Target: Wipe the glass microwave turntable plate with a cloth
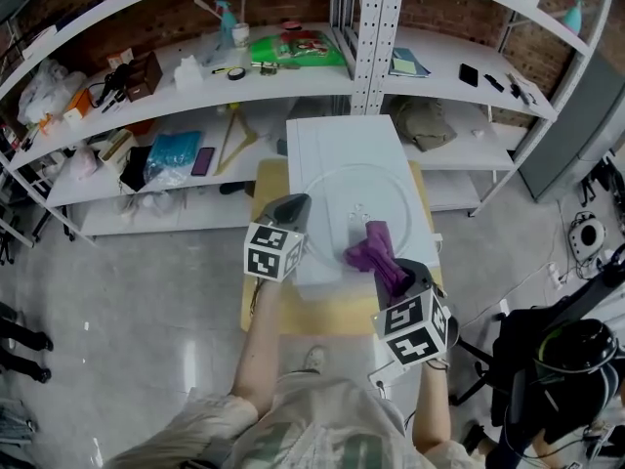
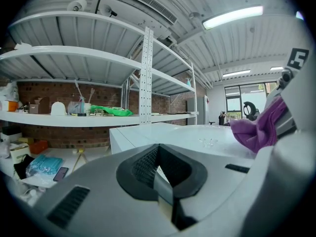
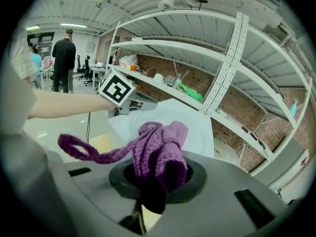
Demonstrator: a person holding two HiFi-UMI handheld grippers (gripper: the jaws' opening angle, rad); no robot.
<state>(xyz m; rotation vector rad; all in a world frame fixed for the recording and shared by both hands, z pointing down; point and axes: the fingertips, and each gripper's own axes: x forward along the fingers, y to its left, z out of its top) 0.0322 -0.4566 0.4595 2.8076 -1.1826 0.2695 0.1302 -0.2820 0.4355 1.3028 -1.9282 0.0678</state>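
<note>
The clear glass turntable plate (image 1: 344, 186) lies on a white panel (image 1: 327, 140) over a wooden table (image 1: 317, 313). My left gripper (image 1: 293, 206) is at the plate's left rim, and its jaws are shut on a thin strip of that glass edge (image 2: 163, 181). My right gripper (image 1: 395, 277) is shut on a purple knitted cloth (image 1: 376, 250), which rests on the plate's near right part. In the right gripper view the cloth (image 3: 158, 147) bulges out of the jaws, with a loop hanging to the left. The left gripper view shows the plate (image 2: 207, 139) ahead and the cloth (image 2: 259, 127) at the right.
White metal shelves (image 1: 244, 96) behind the table hold a green bag (image 1: 311, 47), bottles and small items. A shelf post (image 1: 369, 37) stands just beyond the panel. A black chair and gear (image 1: 552, 360) are at the right. People stand far off (image 3: 64, 58).
</note>
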